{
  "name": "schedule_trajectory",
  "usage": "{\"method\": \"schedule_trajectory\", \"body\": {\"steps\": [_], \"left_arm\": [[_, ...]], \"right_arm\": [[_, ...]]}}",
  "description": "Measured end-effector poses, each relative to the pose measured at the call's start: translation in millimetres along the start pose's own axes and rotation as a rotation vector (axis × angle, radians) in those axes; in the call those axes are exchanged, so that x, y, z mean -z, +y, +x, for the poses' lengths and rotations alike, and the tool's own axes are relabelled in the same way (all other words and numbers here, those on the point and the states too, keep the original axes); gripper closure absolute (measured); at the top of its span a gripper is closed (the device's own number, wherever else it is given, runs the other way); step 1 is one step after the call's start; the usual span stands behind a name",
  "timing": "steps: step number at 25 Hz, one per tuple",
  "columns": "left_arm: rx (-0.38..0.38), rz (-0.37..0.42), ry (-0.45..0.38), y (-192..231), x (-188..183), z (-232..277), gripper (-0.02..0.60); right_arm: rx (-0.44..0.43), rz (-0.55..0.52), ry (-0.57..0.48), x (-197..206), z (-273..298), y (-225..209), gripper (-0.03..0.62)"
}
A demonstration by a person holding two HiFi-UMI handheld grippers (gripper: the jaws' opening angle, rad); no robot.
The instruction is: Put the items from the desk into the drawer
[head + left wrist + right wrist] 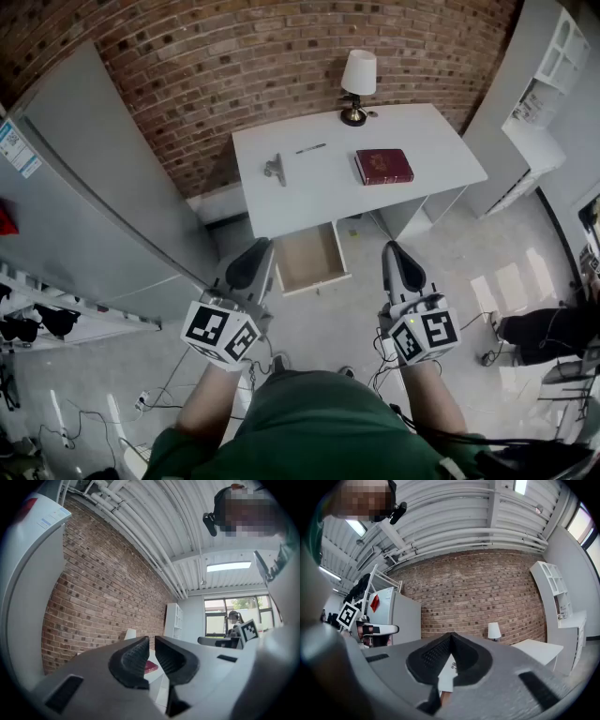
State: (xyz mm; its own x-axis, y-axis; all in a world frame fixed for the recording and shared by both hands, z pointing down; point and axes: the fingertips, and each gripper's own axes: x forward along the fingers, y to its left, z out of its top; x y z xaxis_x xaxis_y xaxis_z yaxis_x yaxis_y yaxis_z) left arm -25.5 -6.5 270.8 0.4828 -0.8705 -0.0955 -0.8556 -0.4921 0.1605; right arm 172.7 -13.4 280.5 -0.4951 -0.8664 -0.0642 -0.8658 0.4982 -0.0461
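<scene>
Standing back from desk [319, 202], person holds both grippers level, short of open drawer [309, 255]. Left gripper [249, 264]: jaws narrowly apart, nothing between. Right gripper [397, 262]: jaws pressed together, empty. Red book [383, 166], pen [310, 148] and small metal item [275, 169] lie on desktop, well apart; lamp [357, 84] at back edge. Drawer looks empty. Best approach: step closer, spread right jaws before reaching book, grip its near edge, keep it flat, lower it clear of drawer walls.

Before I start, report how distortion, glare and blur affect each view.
Head view: fisheye bows the brick wall and desk; glare patches on the floor. Left gripper view: dark circular vignette, bright window, left gripper soft up close. Right gripper view: ceiling light flares, right gripper blurred.
</scene>
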Motion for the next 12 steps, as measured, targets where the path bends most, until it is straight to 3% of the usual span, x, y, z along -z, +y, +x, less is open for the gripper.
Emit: {"method": "schedule_trajectory", "body": {"steps": [7,12], "left_arm": [[0.015,0.008,-0.029,32,-8,-16,0.546],[0.037,0.003,-0.058,62,-15,-23,0.546]], "right_arm": [[0.016,-0.012,-0.002,-4,15,26,0.591],[0.032,0.020,-0.097,-17,27,46,0.591]]}}
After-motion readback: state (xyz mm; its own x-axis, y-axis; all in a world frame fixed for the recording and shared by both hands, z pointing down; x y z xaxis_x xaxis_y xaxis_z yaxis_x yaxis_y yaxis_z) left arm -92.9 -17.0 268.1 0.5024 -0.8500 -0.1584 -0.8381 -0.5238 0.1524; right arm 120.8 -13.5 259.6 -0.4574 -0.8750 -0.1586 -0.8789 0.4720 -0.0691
